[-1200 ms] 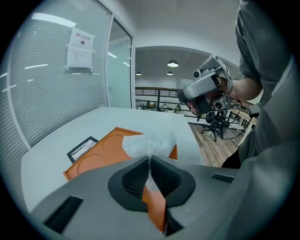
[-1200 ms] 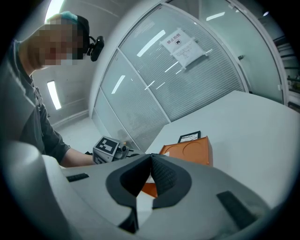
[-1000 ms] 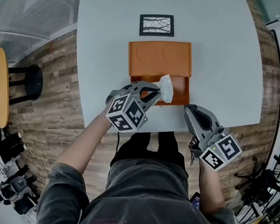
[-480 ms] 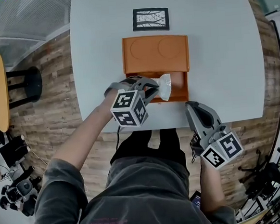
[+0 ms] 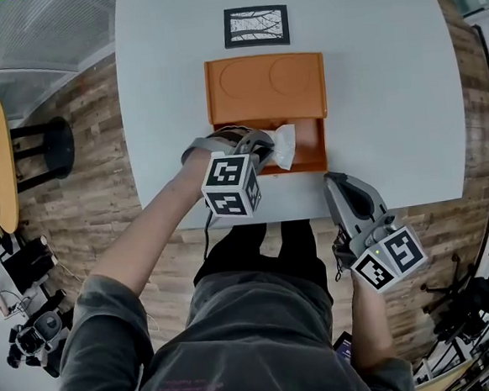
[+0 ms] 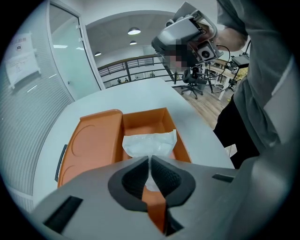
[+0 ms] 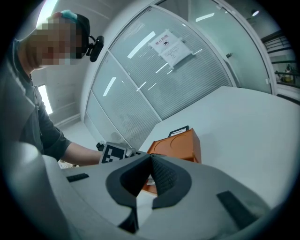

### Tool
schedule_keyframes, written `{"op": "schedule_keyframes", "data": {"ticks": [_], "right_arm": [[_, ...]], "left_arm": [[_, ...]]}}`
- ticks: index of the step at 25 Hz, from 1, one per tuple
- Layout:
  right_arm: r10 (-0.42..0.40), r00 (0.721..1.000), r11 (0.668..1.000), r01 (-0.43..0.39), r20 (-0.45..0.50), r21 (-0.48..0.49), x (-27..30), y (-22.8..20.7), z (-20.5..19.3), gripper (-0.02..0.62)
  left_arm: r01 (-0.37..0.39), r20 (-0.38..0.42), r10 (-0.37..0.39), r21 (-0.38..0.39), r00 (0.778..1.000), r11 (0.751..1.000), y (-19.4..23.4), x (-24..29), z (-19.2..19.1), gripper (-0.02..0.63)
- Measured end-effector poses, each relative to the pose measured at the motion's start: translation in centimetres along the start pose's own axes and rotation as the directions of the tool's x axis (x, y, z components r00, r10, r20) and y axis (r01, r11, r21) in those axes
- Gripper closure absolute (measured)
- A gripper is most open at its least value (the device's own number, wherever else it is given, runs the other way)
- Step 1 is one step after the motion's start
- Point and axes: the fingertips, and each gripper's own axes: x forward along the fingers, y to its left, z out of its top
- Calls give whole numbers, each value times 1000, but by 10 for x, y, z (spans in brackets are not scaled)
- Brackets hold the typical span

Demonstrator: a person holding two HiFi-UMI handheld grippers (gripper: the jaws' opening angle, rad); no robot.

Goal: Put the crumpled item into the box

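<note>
Head view: on the white table (image 5: pixel 388 95) sits the orange plastic box (image 5: pixel 236 90), its open compartment nearest the person. The crumpled white paper wad (image 5: pixel 283 143) hangs over that compartment, pinched by the left gripper (image 5: pixel 264 147). The right gripper (image 5: pixel 338 183), beside the table edge, is closed on nothing. Lower the wad below the walls before releasing.
</note>
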Motion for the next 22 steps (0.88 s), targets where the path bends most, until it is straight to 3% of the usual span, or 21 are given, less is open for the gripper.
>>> {"op": "schedule_keyframes", "data": {"ticks": [15, 22], "right_arm": [[-9, 1000, 1000, 9, -1, 14, -8, -9, -7, 591], [-17, 1000, 1000, 17, -6, 13, -11, -11, -8, 589]], "left_arm": [[4, -146, -3, 11, 989, 1000, -2, 22, -14, 574], [-8, -171, 11, 16, 985, 1000, -1, 27, -16, 568]]}}
